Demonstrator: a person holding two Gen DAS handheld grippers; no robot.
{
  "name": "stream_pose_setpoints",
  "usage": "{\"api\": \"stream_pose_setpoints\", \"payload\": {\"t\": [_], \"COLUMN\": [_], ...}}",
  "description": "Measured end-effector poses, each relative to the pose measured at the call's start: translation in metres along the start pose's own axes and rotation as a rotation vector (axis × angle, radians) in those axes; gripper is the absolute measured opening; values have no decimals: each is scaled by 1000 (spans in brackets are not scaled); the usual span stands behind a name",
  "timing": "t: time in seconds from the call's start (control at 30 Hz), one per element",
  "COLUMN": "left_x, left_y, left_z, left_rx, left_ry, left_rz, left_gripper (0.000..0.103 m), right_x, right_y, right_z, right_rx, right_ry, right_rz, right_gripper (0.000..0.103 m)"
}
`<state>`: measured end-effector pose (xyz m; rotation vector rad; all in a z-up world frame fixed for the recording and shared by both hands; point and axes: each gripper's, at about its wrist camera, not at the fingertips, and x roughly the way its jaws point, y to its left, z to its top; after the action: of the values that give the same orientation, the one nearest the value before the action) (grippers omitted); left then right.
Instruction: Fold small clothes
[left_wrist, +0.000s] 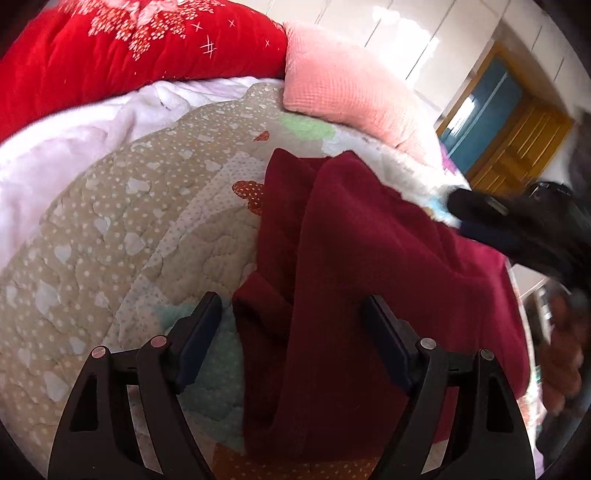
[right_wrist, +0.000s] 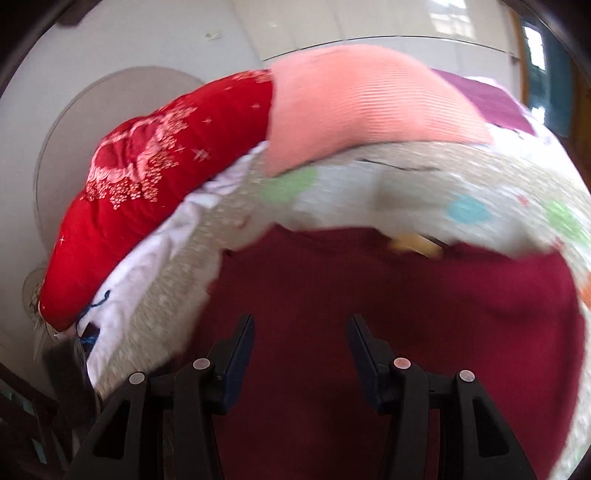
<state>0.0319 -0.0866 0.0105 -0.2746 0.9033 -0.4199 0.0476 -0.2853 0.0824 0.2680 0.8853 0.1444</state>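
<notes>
Far left: white sheet (left_wrist: 66, 147) and red blanket (left_wrist: 110, 62), well out of the way. Then plenty of bare spotted quilt (left_wrist: 110, 229), flat and soft, good room for spreading and folding.

Left gripper (left_wrist: 291, 332) wide open, holding nothing, hanging just over the near left edge of the dark red top (left_wrist: 369, 277). Top lying on the quilt, partly doubled over, with a loose flap by the left finger (left_wrist: 199, 332).

Probably light, floppy and knitted; likely to sag and bunch, not slip. Best pinched at an edge or corner, not the middle.

Right gripper (right_wrist: 301, 354) half open, empty, over the middle of the top. Pink pillow (left_wrist: 343, 85) behind. Bed edge close on the right, so little room there.
</notes>
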Motion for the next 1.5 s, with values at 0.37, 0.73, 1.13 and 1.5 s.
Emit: {"api": "stream_pose_setpoints", "payload": {"t": [0.37,0.73,1.13,1.5], "left_x": [-2,-5,-2,-2], "left_y": [6,6,5,6], "left_z": [3,1,3,4], "left_rx": [-40,-35,-33,-31], "left_ry": [13,20,18,22], "left_rz": [-66,-62,-56,-53], "left_gripper": [80,80,80,80], "right_x": [119,131,97,40], "right_y": [39,48,41,22], "right_z": [48,55,66,22], "right_rx": [50,-32,-12,-15], "right_ry": [185,178,29,26], "right_rz": [-19,-5,143,81], "right_gripper": [35,5,5,39]}}
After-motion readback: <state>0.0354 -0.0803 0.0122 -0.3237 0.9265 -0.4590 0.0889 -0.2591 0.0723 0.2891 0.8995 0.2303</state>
